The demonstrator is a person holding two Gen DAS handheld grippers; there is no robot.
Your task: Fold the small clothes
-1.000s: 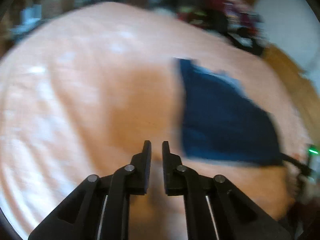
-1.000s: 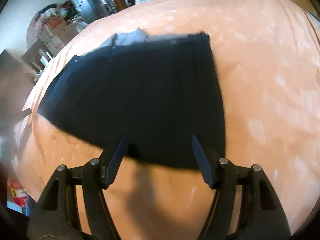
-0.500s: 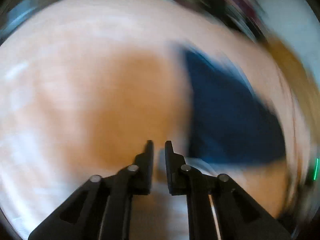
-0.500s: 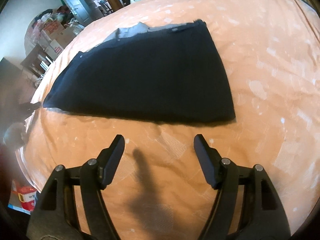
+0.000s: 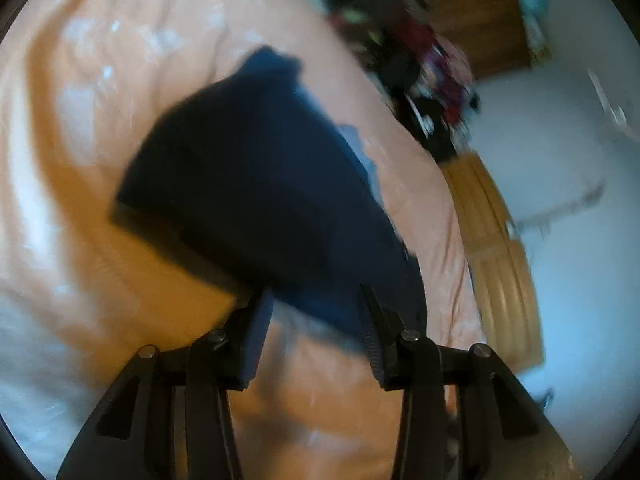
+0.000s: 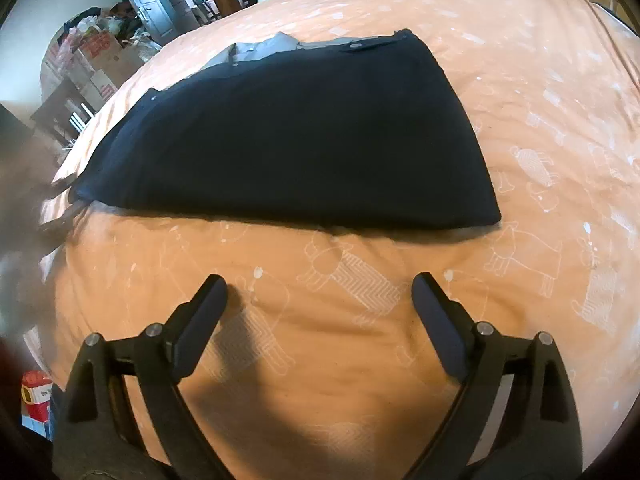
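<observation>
1. A big bed [image 6: 540,92] with an orange cover fills both views. The cover has little white animal drawings on it.
2. A dark blue piece of clothing [image 6: 296,136] lies flat on the bed, out in the open part of the cover and away from the near edge. It is folded into a wide shape with a straight near edge. A bit of grey cloth [image 6: 260,46] peeks out at its far edge. A snap button shows near the far right corner.
3. In the left wrist view the same dark blue piece of clothing [image 5: 256,184] looks blurry. It lies near the side edge of the bed, where a wooden bed frame [image 5: 496,256] shows.
4. The right gripper [image 6: 320,292] is over bare cover, just in front of the near edge of the clothing. Its jaws are spread wide and hold nothing.
5. The left gripper [image 5: 316,300] is at one end of the clothing. Its jaws are spread apart, and the cloth edge sits between the tips. I cannot tell if they touch it.
6. Boxes [image 6: 100,60] and other stuff are piled past the far end of the bed.
</observation>
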